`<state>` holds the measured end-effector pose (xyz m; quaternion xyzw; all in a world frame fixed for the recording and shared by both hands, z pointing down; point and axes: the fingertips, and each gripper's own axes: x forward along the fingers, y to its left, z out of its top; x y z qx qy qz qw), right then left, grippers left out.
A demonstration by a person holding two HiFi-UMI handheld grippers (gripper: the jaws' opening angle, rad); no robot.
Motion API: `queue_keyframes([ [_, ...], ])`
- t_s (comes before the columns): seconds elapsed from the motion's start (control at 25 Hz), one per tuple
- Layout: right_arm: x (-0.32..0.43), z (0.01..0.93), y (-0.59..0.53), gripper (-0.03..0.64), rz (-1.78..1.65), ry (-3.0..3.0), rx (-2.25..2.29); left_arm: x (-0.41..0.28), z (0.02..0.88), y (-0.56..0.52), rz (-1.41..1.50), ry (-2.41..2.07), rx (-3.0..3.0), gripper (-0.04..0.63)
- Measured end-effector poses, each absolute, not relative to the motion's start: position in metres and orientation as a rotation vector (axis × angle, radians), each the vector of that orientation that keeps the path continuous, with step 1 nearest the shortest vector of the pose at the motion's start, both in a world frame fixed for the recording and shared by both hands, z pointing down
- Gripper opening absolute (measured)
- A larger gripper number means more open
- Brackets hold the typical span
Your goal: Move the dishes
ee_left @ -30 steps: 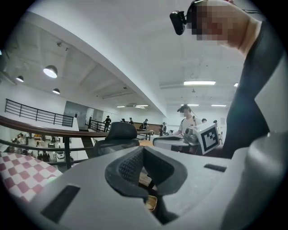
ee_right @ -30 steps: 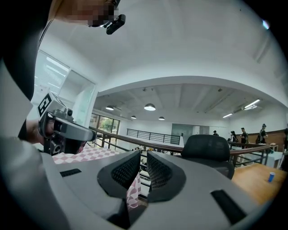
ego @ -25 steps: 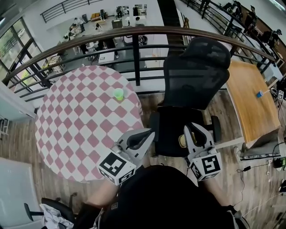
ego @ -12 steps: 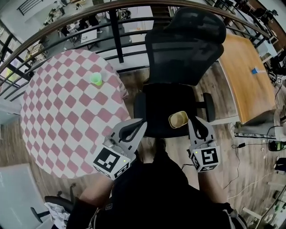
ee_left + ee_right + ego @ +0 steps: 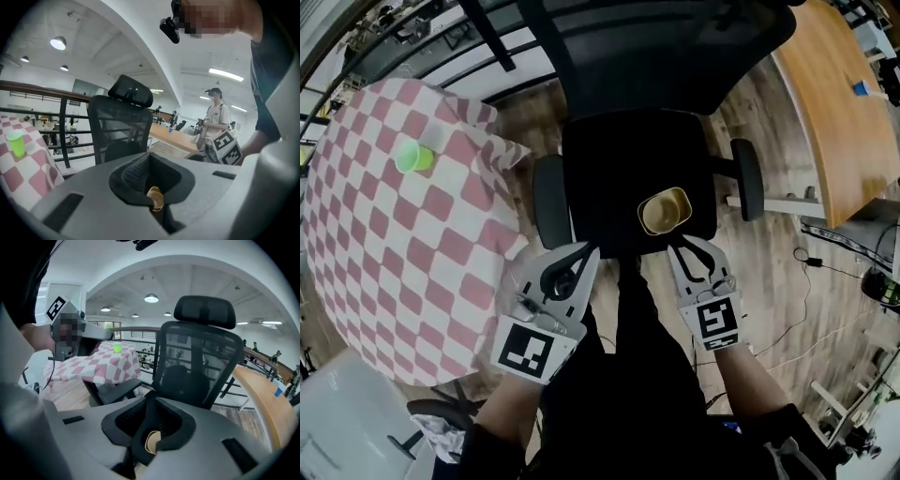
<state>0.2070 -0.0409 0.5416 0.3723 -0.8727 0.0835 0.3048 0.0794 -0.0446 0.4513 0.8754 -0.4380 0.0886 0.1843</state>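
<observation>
floor: wood planks run under you, the chair and the table.
left gripper: you hold it low, just before the chair's front edge and beside the table's hanging cloth; its jaws are pressed together at the tips, pinching nothing.
right gripper: you hold it low at the front right of the seat; its tips are pressed together too, with nothing pinched. they point at the tan cup and sit just beside its near rim, but whether they touch it cannot be told.
hollows: a tan sliver shows low in the hollow behind each pair of tips; whether it is the cup cannot be told.
tan cup: it stands upright, mouth up, on the chair seat towards its front right, just beyond your right gripper.
chair: black office chair with a mesh back and headrest, and an armrest on each side.
table: round, under a pink-and-white checked cloth, to your left of the chair.
green cup: it stands on the table's far part, well apart from the tan cup.
railing: dark bars behind the table and chair.
desk: wooden, far right, with a small blue thing on it.
person: stands beyond the desk.
</observation>
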Motion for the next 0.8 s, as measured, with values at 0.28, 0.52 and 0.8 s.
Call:
queue_keyframes([
  [0.28,0.218,0.672,-0.021,0.070,0.285,-2.187,0.719,0.088,0.557,-0.065,0.309,-1.322,2.319,0.000],
  [0.52,0.231,0.770,-0.015,0.091,0.401,-2.104,0.676,0.104,0.644,-0.051,0.383,-1.274,2.251,0.000],
  [0.8,0.240,0.857,-0.006,0.095,0.293,-1.978,0.577,0.130,0.700,-0.020,0.527,-1.124,2.312,0.000],
])
